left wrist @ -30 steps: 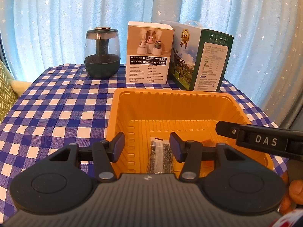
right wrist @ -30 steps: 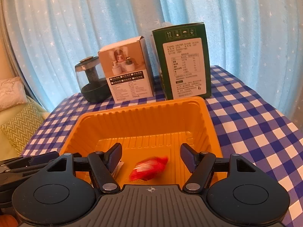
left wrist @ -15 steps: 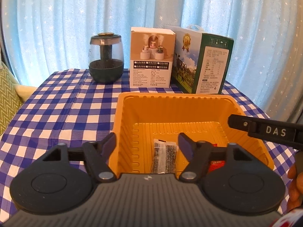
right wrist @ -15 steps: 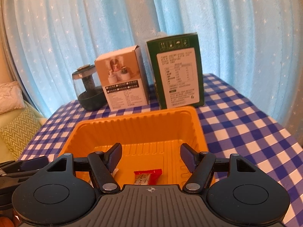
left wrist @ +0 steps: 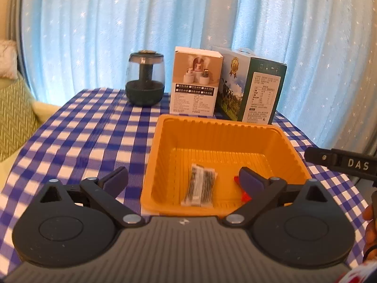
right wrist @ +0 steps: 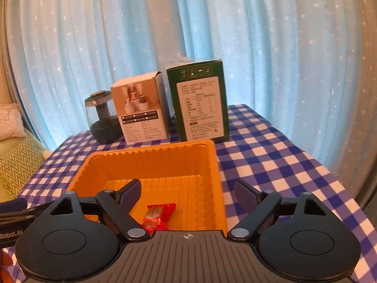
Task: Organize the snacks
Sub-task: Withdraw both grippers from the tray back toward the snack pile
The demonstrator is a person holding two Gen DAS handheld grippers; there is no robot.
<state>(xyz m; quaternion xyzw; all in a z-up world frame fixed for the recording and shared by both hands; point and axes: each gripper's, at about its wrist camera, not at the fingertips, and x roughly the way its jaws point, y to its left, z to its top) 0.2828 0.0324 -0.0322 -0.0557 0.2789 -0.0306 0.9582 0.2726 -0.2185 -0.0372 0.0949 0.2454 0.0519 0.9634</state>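
both grippers have backed off the orange tray, jaws just spreading wide, nothing between them: left gripper, right gripper. dark snack packet and red candy lie inside, near its front wall. drop-off step looks finished; next needs finding more snacks, none visible.

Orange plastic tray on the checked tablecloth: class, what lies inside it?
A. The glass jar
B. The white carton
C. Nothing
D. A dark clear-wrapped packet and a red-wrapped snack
D: the dark clear-wrapped packet and the red-wrapped snack both lie on the floor of the orange plastic tray.
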